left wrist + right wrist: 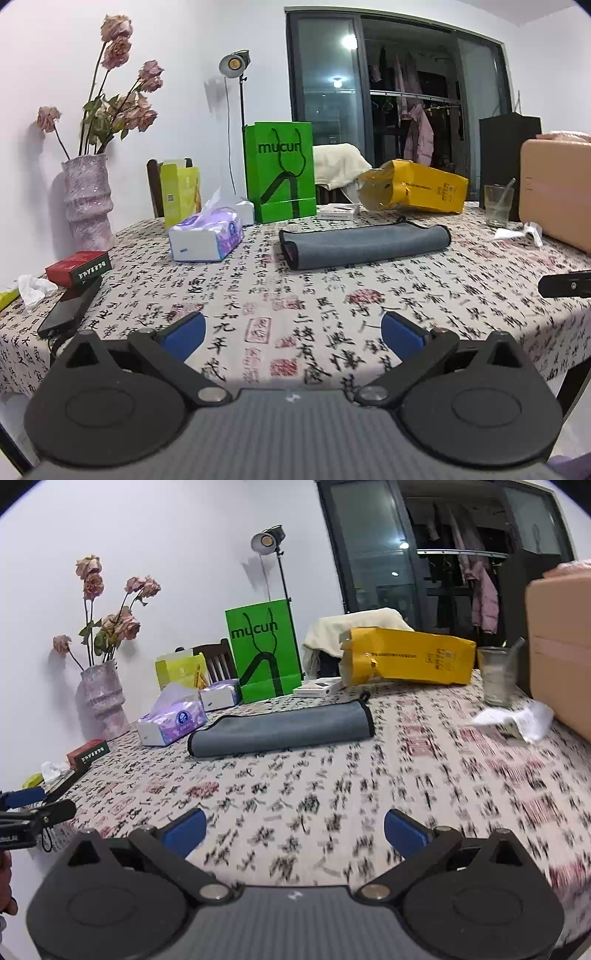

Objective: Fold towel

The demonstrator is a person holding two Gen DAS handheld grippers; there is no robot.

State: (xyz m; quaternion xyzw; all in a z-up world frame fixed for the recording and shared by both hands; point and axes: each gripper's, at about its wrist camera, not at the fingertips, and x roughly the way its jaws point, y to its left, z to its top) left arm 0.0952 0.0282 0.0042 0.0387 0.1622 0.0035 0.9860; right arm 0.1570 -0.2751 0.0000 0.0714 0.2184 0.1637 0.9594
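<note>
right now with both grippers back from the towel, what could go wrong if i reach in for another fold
1. The tissue pack sits close to the towel's left end, so the left gripper, open, could knock it.
2. The towel lies in a loose fold with rounded ends, so pinching only the top layer might undo it.
3. The glass and crumpled paper stand on the right gripper's side; a wide swing could tip the glass.

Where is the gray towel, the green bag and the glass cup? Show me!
gray towel (364,243), left wrist view, middle of its folded top face.
green bag (279,173), left wrist view, centre of its front panel.
glass cup (495,675), right wrist view, middle of its side wall.
</note>
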